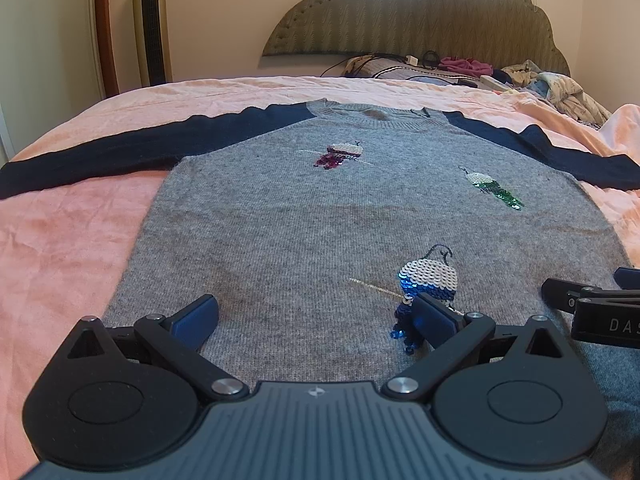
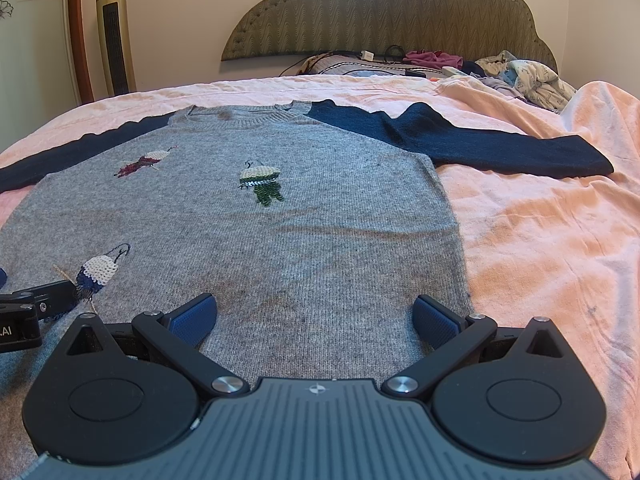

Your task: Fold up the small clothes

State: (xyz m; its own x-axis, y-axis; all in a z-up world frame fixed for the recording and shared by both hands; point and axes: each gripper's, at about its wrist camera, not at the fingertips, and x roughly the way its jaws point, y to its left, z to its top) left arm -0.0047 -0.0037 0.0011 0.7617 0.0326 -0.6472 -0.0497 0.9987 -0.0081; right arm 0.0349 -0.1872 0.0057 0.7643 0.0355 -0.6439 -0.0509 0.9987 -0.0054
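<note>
**Grey sweater spread flat, both my grippers released above its hem**

The bed [image 1: 72,240] fills nearly everything I see, covered in a wrinkled pink sheet [image 2: 540,240]. Behind it rises the scalloped, olive-green headboard [image 1: 420,12], and a tall gold tower fan [image 1: 151,24] stands against the wall to the left.

On the sheet lies the sweater [image 1: 320,220], face up and laid flat, neckline toward the headboard and hem toward me. Its body is grey knit; its two navy sleeves stretch out sideways, the left sleeve [image 1: 120,152] running straight and the right sleeve [image 2: 480,144] angling outward, with a small bump near the shoulder.

A heap of crumpled clothes [image 2: 528,76] and some cables sit at the head of the bed, well apart from the sweater.

My left gripper [image 1: 316,316] hangs over the lower part of the grey body, fingers spread wide and grasping nothing. My right gripper [image 2: 316,316] is beside it, near the sweater's right edge, likewise released with only knit fabric between the blue pads [image 2: 192,316].

Three sequinned bird patches decorate the front: a maroon one [image 1: 340,154] near the neckline, a green one [image 2: 262,184] mid-chest, and a blue one [image 1: 428,280] low down, its tail partly hidden behind my left gripper's right-hand finger.
</note>
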